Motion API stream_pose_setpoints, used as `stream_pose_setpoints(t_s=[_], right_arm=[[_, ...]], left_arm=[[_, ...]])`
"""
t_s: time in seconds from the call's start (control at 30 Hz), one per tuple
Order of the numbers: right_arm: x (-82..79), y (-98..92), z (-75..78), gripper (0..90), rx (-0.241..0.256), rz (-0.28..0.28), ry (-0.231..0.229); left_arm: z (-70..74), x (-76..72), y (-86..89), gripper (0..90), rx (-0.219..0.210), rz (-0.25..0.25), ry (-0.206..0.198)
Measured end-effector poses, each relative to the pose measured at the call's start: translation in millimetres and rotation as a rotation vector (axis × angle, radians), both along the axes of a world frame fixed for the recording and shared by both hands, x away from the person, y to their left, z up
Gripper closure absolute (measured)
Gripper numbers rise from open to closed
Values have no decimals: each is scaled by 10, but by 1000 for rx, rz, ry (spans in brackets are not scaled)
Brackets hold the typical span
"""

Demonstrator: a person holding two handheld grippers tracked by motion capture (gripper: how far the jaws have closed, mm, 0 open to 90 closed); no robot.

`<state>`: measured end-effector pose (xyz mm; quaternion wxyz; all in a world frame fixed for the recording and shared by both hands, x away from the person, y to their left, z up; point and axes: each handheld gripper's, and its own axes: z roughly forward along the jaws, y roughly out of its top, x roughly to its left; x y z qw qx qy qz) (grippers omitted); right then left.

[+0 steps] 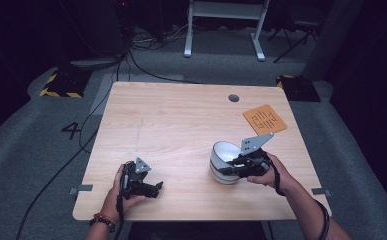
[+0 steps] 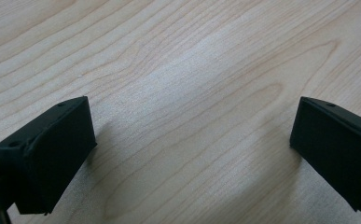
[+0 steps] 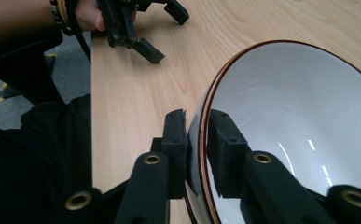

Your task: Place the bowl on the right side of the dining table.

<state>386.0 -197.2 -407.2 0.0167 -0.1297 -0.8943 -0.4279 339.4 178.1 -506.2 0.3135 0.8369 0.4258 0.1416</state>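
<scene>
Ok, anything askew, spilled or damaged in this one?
Only the bowl: it sits tipped on the table, its opening facing up and left, because the right gripper is clamped on its rim. It looks empty; no spill or damage shows.

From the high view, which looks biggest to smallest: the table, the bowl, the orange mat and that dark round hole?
1. Table, by far the largest.
2. Bowl and orange mat look about alike; the mat lies farther away, so no ranking.
3. Hole, the smallest.
</scene>
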Motion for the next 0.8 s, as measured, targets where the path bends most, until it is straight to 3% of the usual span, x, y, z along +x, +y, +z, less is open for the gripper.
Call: stream_pose_setpoints(t_s=[0.3, 0.8], right_arm=[[6, -17, 16, 819, -7, 7, -1], [-26, -48, 115, 820, 39, 10, -35]], left_arm=[[-3, 0, -1, 1, -2, 1, -3], [0, 0, 0, 1, 0, 0, 0]])
